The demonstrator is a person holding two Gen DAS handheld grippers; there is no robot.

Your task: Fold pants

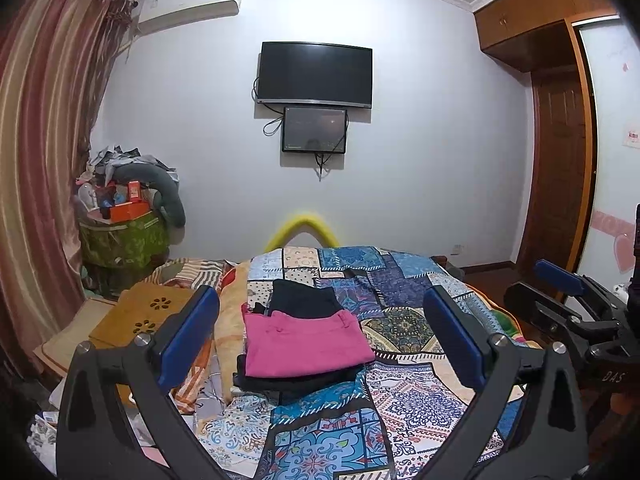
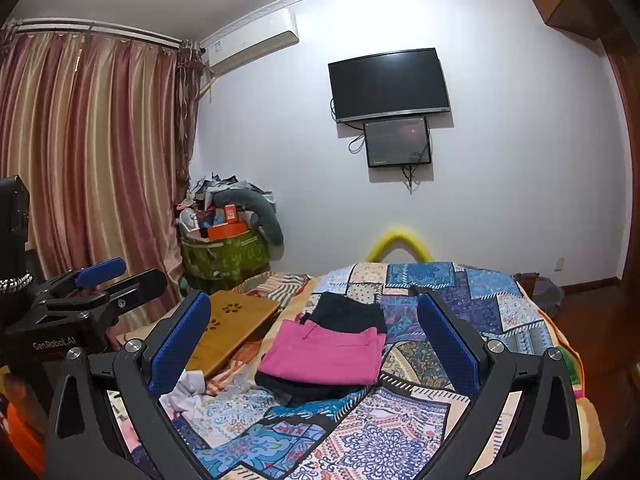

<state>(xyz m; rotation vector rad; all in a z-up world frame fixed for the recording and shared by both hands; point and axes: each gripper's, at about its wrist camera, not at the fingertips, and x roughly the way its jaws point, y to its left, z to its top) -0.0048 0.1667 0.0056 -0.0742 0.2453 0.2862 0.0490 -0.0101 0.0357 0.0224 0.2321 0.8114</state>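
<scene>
We hold both the left tongs (image 1: 320, 344) and the right tongs (image 2: 316, 344) spread apart and empty above the patchwork bed quilt (image 1: 400, 400). Just ahead, between their blue pads, the pink pants (image 1: 304, 344) lie folded into a soft, flat rectangle on dark folded garments (image 1: 296, 384), so this fold looks finished. Next we likely need another unfolded pair; none is plainly in reach.

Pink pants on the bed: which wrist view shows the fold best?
The left wrist view: the pink pants lie folded and centred between the open claw fingers, atop a dark garment. The right wrist view shows the same pink pants, at a slight angle, the front edge equally visible.
</scene>
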